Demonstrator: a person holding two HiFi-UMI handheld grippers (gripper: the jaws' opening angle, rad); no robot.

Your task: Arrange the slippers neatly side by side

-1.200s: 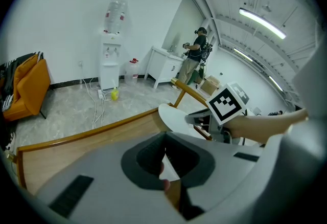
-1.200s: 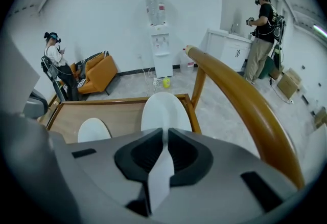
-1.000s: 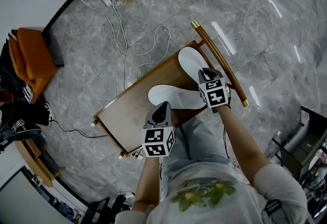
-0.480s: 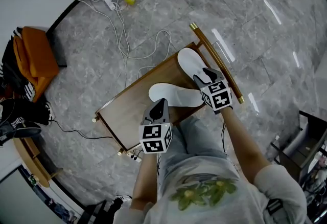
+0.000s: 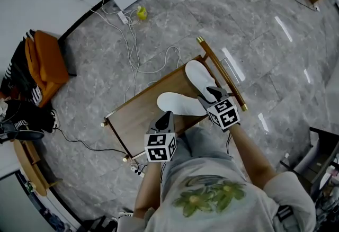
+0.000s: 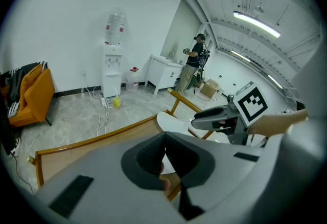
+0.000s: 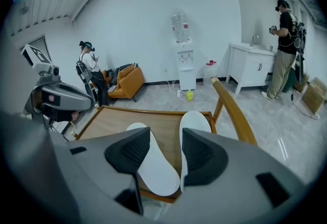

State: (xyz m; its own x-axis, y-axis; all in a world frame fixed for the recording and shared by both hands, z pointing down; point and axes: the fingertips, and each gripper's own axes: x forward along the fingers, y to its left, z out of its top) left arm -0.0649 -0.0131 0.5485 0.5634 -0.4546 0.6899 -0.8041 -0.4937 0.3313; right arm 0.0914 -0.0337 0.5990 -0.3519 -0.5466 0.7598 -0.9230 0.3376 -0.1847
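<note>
The near slipper point(image 5: 179, 104) is lying on the table point(image 5: 139, 119) angling away from the far slipper point(image 5: 197, 74), so squaring them up is remaining, while the right gripper point(image 5: 210, 92) is hovering open and empty over their near ends and the left gripper point(image 6: 164, 138) is hanging closed on nothing.

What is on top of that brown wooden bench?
Two white flat slippers lie on the brown wooden bench. In the head view the right gripper covers one slipper's near end; the wood beneath them is hidden.
</note>
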